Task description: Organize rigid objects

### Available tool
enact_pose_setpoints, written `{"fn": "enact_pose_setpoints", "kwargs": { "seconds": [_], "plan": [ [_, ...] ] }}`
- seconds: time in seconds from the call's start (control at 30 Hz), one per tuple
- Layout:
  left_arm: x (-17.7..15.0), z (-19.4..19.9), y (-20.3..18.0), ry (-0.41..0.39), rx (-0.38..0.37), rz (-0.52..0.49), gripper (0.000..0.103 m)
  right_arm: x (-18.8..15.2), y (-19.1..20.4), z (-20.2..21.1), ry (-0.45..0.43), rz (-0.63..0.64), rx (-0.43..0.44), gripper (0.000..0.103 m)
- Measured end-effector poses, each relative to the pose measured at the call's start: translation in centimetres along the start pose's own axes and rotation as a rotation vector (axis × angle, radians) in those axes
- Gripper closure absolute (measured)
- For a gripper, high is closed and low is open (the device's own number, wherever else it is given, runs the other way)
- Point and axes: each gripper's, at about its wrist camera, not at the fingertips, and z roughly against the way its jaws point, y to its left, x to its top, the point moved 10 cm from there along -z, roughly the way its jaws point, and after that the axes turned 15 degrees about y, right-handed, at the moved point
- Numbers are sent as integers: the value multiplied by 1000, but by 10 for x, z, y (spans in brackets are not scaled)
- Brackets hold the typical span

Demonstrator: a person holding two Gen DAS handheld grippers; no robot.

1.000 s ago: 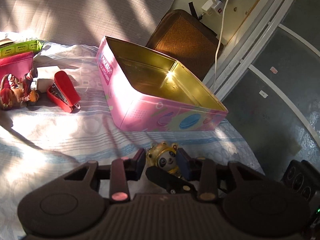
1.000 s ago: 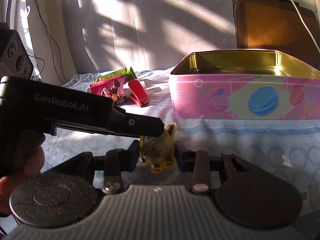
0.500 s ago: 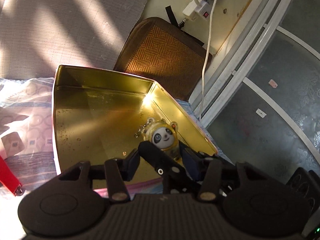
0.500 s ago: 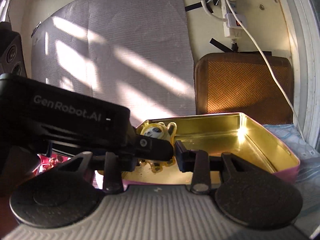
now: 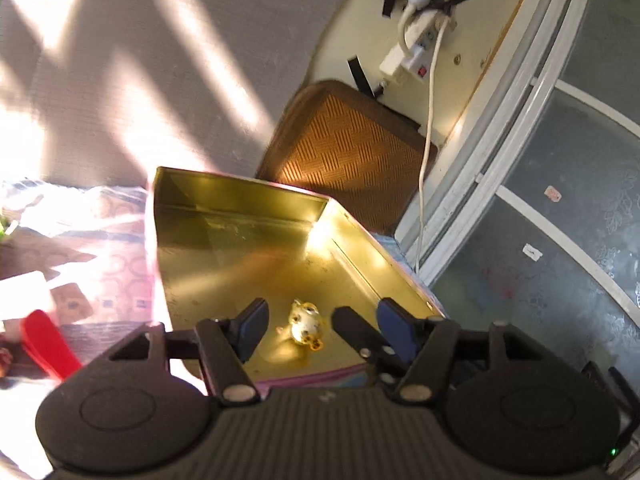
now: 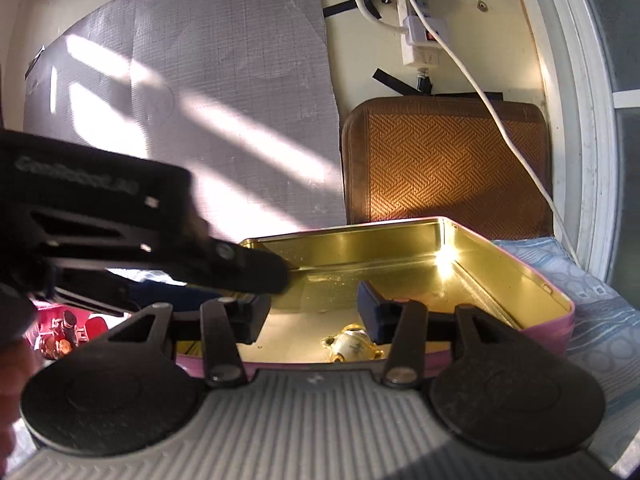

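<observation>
— Left wrist view first: what do we see between our fingers?

— We see the little panda toy point(image 5: 305, 325) lying on the gold floor of the pink tin box point(image 5: 240, 216). Our left gripper point(image 5: 320, 330) hangs above it with its jaws opening. The blue pads do not touch the toy. Nothing is held.

— And from our right wrist view?

— The same panda toy point(image 6: 352, 345) lies near the front wall of the tin box point(image 6: 560, 308), low down and just beside our right finger pad point(image 6: 370, 312). Our right gripper point(image 6: 310, 316) has its jaws opening too, and we hold nothing with it. The toy is below the pads, not squeezed by them.

— What is the big black thing on the left there?

— That is our left gripper point(image 6: 248, 266), reaching over the box rim.

— What else lies around?

— A red stapler point(image 5: 48, 344) sits on the cloth left of the box, well apart from the toy. A brown woven cushion point(image 5: 352, 156) leans on the wall behind the box.
</observation>
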Motion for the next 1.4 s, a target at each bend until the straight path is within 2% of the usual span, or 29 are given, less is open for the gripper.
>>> {"fn": "enact_pose_setpoints", "kwargs": {
  "seconds": [0.07,0.13,0.2,0.3,0.37,0.43,0.5,0.57,0.67,0.7,0.73,0.87,0.97,1.07,1.17,1.2,1.23,1.33,1.4],
  "plan": [
    [-9,35,30,-59,74,11,40,2,13,14,-26,-5,52,53],
    [-27,59,66,-75,174,37,40,1,39,26,-32,39,131,53],
    [-48,75,104,-67,248,86,40,-6,82,31,3,146,222,53],
    [-76,89,150,-53,322,178,41,-24,132,21,89,302,289,54],
    [-87,95,170,-67,330,218,41,-36,157,0,144,401,277,55],
    [-95,95,184,-73,321,249,41,-40,167,-27,189,461,221,57],
    [-97,98,192,-83,273,291,42,-41,167,-49,223,481,165,58],
    [-93,99,192,-113,242,291,41,-41,168,-66,259,493,134,57],
    [-92,97,189,-108,227,276,41,-51,169,-89,330,532,103,57],
    [-93,98,188,-111,225,269,42,-53,168,-92,355,526,103,69],
    [-93,98,188,-112,221,266,41,-52,166,-90,357,510,117,79],
    [-95,95,181,-104,205,240,42,-65,156,-58,382,492,150,79],
    [-97,85,165,-63,185,178,42,-79,133,-21,385,464,156,79],
    [-101,66,130,12,101,123,42,-89,102,11,361,433,92,79],
    [-102,42,79,72,5,58,42,-98,77,31,353,391,43,79],
    [-103,34,63,92,-22,36,43,-99,71,36,352,371,36,79],
    [-103,25,45,117,-47,17,50,-100,67,39,351,355,33,78],
    [-108,8,14,165,-85,-23,57,-104,58,46,360,304,53,77],
    [-110,-1,5,179,-55,-47,61,-107,58,46,364,301,67,77]
  ]
}}
